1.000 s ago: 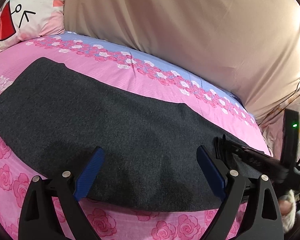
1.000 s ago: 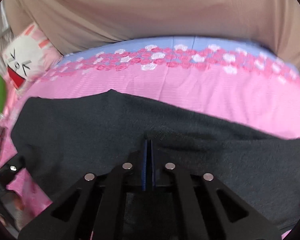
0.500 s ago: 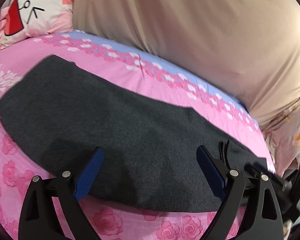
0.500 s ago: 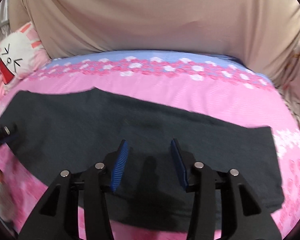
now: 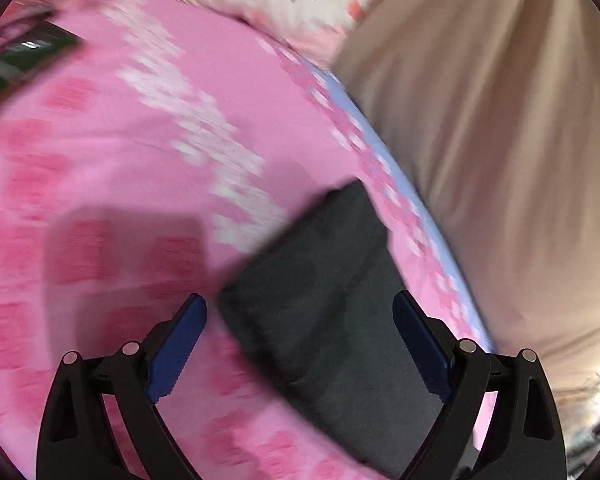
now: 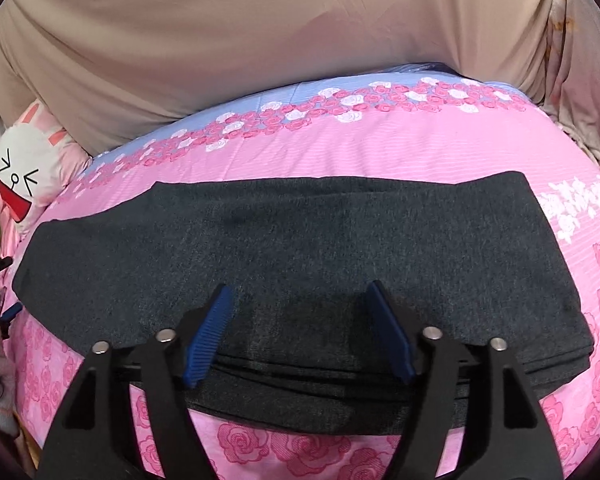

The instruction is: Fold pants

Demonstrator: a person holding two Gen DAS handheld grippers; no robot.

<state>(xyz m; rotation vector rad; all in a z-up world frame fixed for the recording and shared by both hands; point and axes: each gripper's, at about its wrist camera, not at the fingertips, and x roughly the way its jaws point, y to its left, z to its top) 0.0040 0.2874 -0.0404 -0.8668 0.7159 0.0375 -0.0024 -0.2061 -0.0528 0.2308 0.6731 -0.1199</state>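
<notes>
Pants (image 6: 300,248) lie between your right gripper (image 6: 300,332) jaws, which are opening with the pads clear of the cloth, while the left gripper (image 5: 300,344) jaws stand wide and empty above one narrow end. Outward from the jaws, the dark garment lies flat lengthwise on the bed (image 6: 420,148), its near edge showing stacked layers. Expect soft, limp, light fabric; grip all layers at a corner.
</notes>
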